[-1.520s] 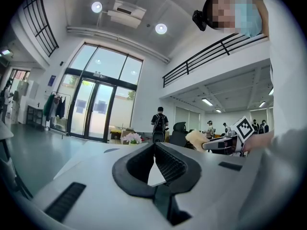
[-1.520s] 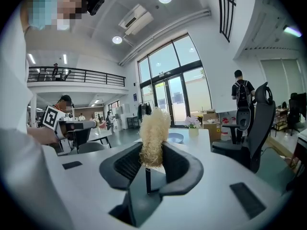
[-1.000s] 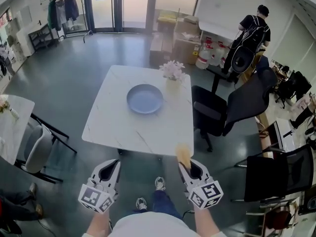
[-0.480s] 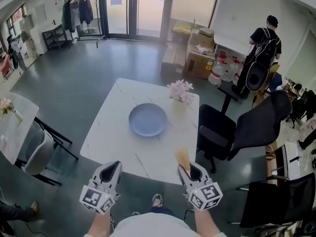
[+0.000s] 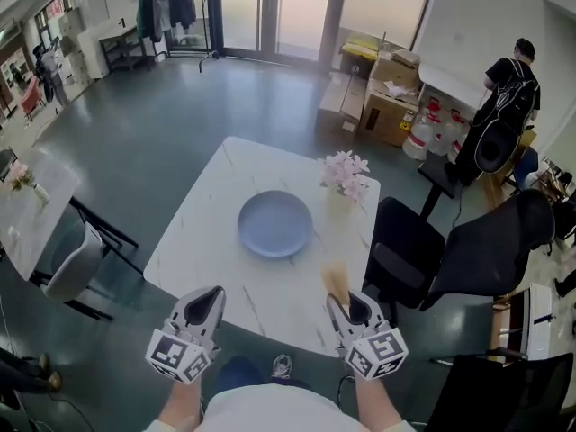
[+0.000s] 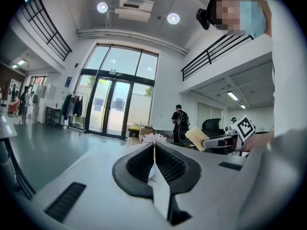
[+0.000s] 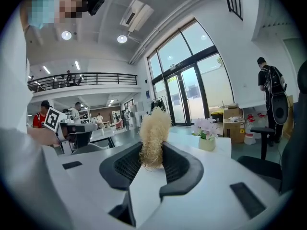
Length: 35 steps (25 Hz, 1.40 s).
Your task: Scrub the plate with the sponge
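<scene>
A blue-grey plate [image 5: 275,224] lies in the middle of a white marble table [image 5: 209,241]. My right gripper [image 5: 349,308] hovers over the table's near edge, shut on a tan fibrous sponge [image 5: 336,283] that sticks up from its jaws. In the right gripper view the sponge [image 7: 154,135] fills the gap between the jaws of the right gripper [image 7: 152,159]. My left gripper [image 5: 205,305] hangs at the near edge to the left, shut and empty; in the left gripper view the left gripper [image 6: 153,159] shows its jaws meeting in a thin line.
A small vase of pink flowers [image 5: 345,178] stands on the table right of the plate. Black office chairs [image 5: 450,259] crowd the table's right side. Another chair [image 5: 70,273] and table sit at left. A person [image 5: 504,106] stands by cardboard boxes [image 5: 387,93] at the back.
Both grippers and the camera have moved forward toward the table; the table's near edge now lies under the gripper tips. The sponge stays in the right gripper.
</scene>
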{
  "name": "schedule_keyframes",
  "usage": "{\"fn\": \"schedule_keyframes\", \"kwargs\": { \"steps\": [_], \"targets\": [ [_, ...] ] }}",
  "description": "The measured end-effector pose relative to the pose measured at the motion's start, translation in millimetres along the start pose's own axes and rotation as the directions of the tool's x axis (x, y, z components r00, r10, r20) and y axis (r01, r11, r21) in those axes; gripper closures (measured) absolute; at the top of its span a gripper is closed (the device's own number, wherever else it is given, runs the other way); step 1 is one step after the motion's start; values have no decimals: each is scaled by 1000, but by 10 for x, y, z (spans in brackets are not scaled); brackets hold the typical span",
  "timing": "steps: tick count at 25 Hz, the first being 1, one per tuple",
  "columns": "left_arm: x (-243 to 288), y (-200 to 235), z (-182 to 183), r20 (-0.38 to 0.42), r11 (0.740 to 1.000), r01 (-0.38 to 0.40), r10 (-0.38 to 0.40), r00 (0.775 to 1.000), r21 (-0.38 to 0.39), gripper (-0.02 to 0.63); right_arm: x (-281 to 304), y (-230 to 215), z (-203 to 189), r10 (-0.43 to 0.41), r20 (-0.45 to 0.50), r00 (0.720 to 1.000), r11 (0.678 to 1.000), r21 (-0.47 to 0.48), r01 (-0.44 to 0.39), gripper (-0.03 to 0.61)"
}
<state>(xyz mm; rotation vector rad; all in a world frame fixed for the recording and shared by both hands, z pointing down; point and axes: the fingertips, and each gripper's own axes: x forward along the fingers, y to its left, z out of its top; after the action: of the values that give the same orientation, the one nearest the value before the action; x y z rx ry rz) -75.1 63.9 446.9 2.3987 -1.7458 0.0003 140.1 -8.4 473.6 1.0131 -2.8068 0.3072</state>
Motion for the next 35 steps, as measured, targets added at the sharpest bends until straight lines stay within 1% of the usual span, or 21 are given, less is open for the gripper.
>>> {"fn": "schedule_keyframes", "kwargs": {
  "steps": [3, 6, 9, 16, 21, 29, 31, 35],
  "targets": [
    [129, 84, -34, -6, 1000, -6, 6, 1000, -8, 577, 121, -63, -29, 6, -11, 1000, 1000, 5, -6, 454],
    [275, 183, -30, -7, 1000, 9, -9, 1000, -18, 577, 248, -134, -24, -11, -21, 1000, 1000, 12, 11, 454],
    [420, 314, -26, -10, 999, 33, -33, 999, -24, 577, 390, -190, 22, -36, -21, 999, 999, 16, 36, 454],
    [830, 719, 130, -17, 994, 106, -106, 994, -21, 577, 775, -260, 142, -101, -5, 995, 994, 34, 102, 454],
    [1076, 993, 140, -38, 984, 177, -177, 984, -3, 577, 1033, -263, 177, -155, 0, 988, 987, 47, 155, 454],
    [1373, 1341, 193, -56, 961, 277, -276, 960, 14, 577, 1356, -243, 190, -254, -3, 967, 964, 76, 254, 454],
    [1435, 1420, 178, -67, 957, 288, -286, 956, 25, 577, 1434, -243, 161, -259, 4, 966, 962, 87, 258, 454],
    [1547, 1556, 106, -84, 962, 271, -268, 960, 26, 577, 1553, -266, 126, -242, -5, 970, 966, 90, 242, 454]
  ]
}}
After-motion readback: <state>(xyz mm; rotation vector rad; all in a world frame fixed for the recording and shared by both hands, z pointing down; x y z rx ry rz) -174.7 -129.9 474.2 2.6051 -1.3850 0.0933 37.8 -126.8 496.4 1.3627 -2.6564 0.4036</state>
